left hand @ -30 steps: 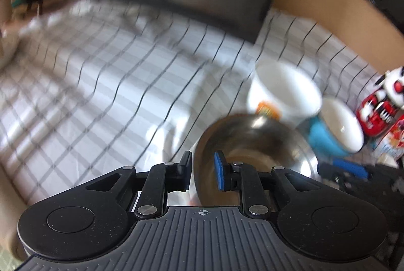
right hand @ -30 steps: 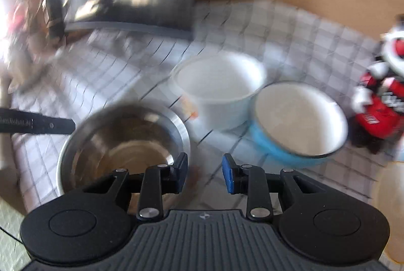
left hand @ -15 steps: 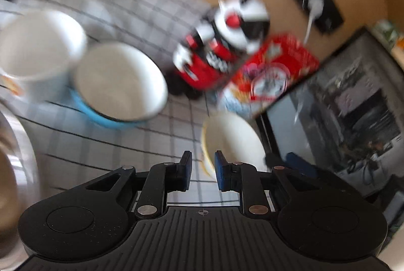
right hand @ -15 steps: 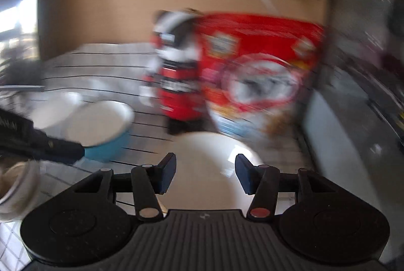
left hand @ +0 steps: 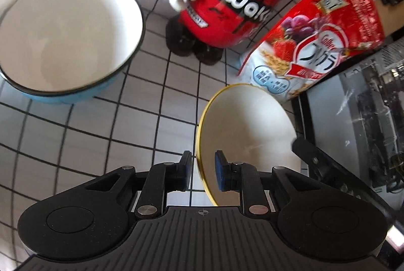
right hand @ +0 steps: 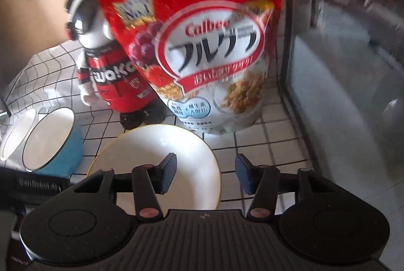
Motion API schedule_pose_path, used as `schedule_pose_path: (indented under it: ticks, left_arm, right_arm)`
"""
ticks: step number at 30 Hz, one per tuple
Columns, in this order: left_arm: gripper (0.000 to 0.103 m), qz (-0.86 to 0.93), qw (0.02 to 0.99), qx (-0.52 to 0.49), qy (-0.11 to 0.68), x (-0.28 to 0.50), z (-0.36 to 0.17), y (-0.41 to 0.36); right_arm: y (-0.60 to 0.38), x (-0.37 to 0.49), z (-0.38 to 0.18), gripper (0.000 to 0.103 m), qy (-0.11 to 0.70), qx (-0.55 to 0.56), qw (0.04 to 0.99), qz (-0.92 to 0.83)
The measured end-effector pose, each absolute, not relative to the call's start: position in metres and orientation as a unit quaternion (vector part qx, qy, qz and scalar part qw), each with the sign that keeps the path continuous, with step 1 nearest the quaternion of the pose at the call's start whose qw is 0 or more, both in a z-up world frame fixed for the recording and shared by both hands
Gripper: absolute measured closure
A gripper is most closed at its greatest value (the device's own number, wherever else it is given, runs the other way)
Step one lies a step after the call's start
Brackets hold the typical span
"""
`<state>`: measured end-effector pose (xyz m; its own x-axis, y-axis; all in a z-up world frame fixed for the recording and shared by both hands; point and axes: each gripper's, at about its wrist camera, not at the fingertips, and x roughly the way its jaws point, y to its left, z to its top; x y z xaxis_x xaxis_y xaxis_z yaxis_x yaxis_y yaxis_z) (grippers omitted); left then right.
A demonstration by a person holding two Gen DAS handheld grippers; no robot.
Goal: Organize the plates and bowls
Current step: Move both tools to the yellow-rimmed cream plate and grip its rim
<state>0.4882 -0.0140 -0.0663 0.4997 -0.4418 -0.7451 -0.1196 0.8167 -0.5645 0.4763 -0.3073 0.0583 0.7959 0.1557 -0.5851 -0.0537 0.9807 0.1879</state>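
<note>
A white bowl with a yellow rim [left hand: 247,124] [right hand: 151,152] sits on the checked cloth in front of a cereal bag. My left gripper [left hand: 203,170] hangs over the bowl's left edge. Its jaws stand at a narrow gap; the yellow rim shows in line with that gap, and neither pad presses on it. My right gripper [right hand: 205,175] is open over the bowl's right edge, one finger above the bowl and the other outside it. A blue bowl with a white inside [left hand: 68,30] [right hand: 50,142] stands to the left.
A red and black figurine [left hand: 227,5] [right hand: 111,73] and a red cereal bag [left hand: 315,43] [right hand: 202,43] stand right behind the bowl. A dark glass-fronted appliance [left hand: 366,132] [right hand: 341,94] borders the right side. A white cup [right hand: 15,137] sits beyond the blue bowl.
Both views swung right, away from the steel bowl and white cup, and closed in on the yellow-rimmed bowl. The right jaws spread wider. The left gap stayed narrow.
</note>
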Motion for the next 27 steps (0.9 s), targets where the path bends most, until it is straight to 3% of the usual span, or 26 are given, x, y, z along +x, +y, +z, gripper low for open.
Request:
schedule_pose_path:
  ticks: [6,8,9,27]
  left_arm:
    - [0.08,-0.112,0.813,-0.287,0.495,0.502,-0.08,-0.026]
    - [0.08,-0.117,0.813,-0.282,0.496,0.504,-0.082,-0.028]
    - [0.08,-0.119,0.812,-0.28,0.497,0.503,-0.082,-0.027]
    - [0.081,-0.107,0.809,-0.246,0.522,0.43,-0.079,0.025]
  right_arm:
    - [-0.311,0.513,0.034,0.053,0.374,0.115,0.918,0.072]
    - [-0.309,0.517,0.029,0.07,0.385,0.115,0.912,0.081]
    - [-0.308,0.517,0.028,0.071,0.389,0.113,0.91,0.084]
    - [-0.249,0.451,0.02,0.073,0.423,0.044,0.89,0.166]
